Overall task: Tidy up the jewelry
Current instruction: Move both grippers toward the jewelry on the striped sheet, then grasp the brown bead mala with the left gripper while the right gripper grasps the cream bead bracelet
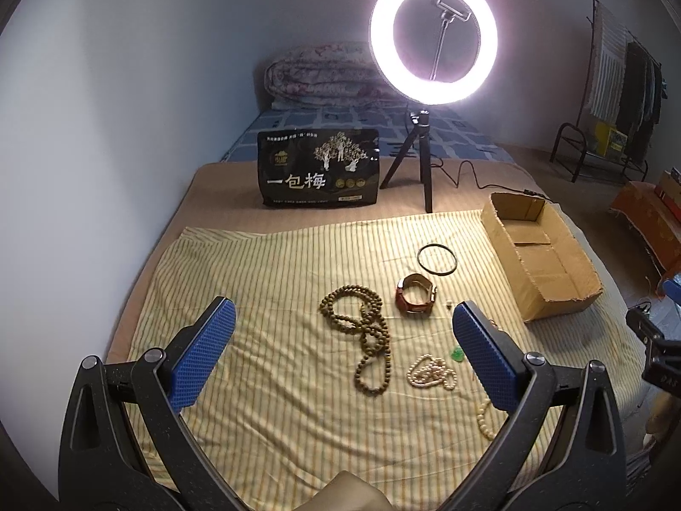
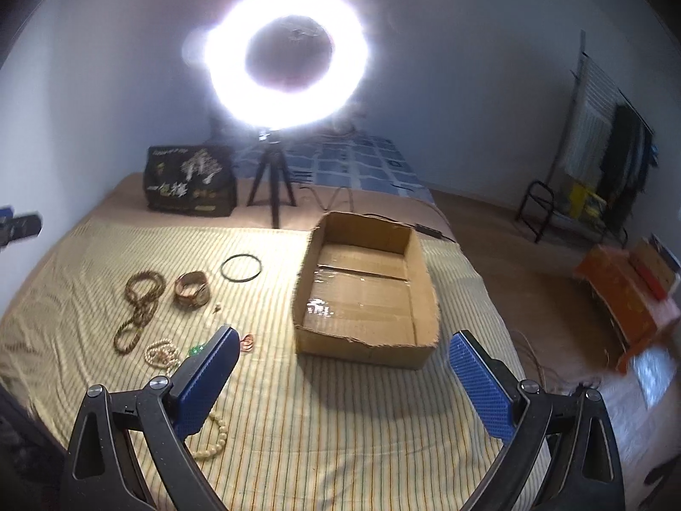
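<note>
Above the striped yellow sheet [image 1: 276, 340] spread on the bed, the left gripper [image 1: 342, 353] hovers with its blue-padded fingers [image 1: 204, 357] spread wide and holding nothing, pointed at the scattered jewelry. Between its fingers lie a long brown bead necklace [image 1: 366, 332] in loose loops, a white pearl strand [image 1: 432, 372] just beside it, a small green pendant [image 1: 459, 355] next to the right pad, and farther off a red-brown bangle [image 1: 415, 296] and a thin black ring [image 1: 437, 259]. A cream bead bracelet [image 1: 484, 419] sits partly hidden behind the right finger. The right gripper [image 2: 340, 383] is likewise wide open and empty, hovering near the front wall of the open cardboard box [image 2: 366, 347], which rests on the sheet to the right of the jewelry, apart from it. Behind stand a lit ring light [image 1: 433, 38] on a small tripod [image 1: 415, 157] and a black snack bag [image 1: 318, 168], upright.
</note>
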The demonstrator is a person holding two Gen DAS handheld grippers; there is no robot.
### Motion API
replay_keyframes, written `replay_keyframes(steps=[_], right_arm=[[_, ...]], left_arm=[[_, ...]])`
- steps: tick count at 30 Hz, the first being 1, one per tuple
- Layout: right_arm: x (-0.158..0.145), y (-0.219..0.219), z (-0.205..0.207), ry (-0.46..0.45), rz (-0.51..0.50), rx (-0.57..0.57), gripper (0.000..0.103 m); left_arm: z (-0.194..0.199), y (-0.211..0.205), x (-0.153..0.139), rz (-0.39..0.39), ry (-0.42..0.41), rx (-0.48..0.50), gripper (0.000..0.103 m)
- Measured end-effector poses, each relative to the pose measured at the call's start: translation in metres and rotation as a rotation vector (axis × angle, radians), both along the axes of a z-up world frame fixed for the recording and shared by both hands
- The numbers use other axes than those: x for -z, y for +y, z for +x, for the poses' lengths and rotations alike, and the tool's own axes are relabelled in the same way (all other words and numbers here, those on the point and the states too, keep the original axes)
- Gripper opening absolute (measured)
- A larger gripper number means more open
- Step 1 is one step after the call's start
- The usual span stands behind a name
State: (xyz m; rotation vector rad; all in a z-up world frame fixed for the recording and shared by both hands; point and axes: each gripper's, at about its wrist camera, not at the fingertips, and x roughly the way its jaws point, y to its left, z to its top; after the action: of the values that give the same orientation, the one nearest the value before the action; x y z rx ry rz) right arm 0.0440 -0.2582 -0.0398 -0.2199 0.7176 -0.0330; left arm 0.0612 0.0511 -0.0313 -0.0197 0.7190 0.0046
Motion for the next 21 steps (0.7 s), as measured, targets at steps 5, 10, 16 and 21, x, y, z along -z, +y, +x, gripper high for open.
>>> replay_keyframes(steps=[5, 10, 16, 21], right_arm=[[0.011, 0.019, 0.011, 0.036, 0.056, -0.116, 0.098], [0.041, 0.025, 0.026, 0.182, 0.086, -0.161, 0.093], [0.083, 0.019, 0.035, 0.332, 0.140, -0.177, 0.090], [0.101, 0.026, 0.039, 0.406, 0.158, -0.208, 0.089]], left_arm=[[0.018, 0.018, 0.009, 0.003, 0.010, 0.005, 0.103], [0.043, 0.024, 0.030, -0.017, 0.117, 0.018, 0.101], [0.074, 0.019, 0.076, -0.064, 0.273, 0.006, 0.101], [0.096, 0.010, 0.114, -0.130, 0.390, 0.016, 0.094]])
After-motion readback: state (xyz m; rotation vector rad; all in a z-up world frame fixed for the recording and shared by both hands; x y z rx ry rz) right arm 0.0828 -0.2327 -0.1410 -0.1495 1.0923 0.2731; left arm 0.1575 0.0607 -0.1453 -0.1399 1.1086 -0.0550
